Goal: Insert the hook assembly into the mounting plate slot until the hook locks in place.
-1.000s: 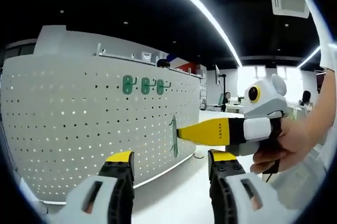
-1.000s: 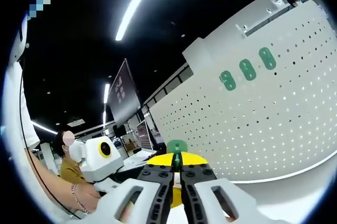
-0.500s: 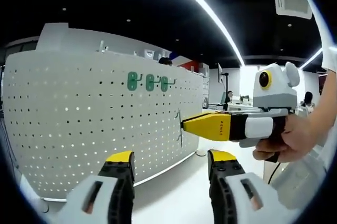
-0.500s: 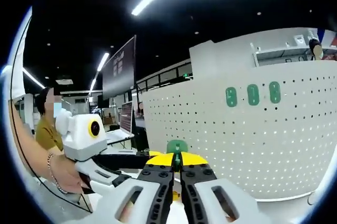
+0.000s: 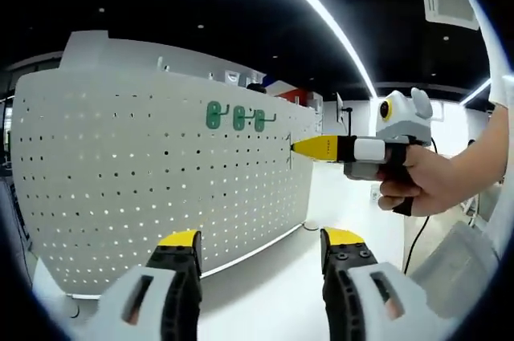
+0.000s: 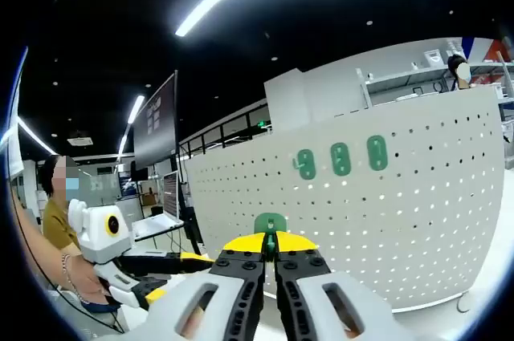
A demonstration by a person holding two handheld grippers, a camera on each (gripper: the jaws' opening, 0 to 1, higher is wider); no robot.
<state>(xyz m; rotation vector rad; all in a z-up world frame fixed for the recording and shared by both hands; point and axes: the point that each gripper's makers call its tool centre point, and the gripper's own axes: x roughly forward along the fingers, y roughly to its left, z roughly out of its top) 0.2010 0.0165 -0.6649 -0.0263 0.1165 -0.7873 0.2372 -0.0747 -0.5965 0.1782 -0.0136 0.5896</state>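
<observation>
In the right gripper view, the right gripper is clenched on the green hook assembly, which stands up between its yellow-tipped jaws, pinched at its lower edge. In the left gripper view, the left gripper is released, its jaws wide apart with nothing between them. Ahead of it, the right gripper, held in a hand, carries the hook assembly edge-on, just beside the white pegboard mounting plate; whether they touch cannot be told. Small dark lettering on the yellow jaw is too small to read. Farther along the board, three green hooks hang in a row near its top edge.
</observation>
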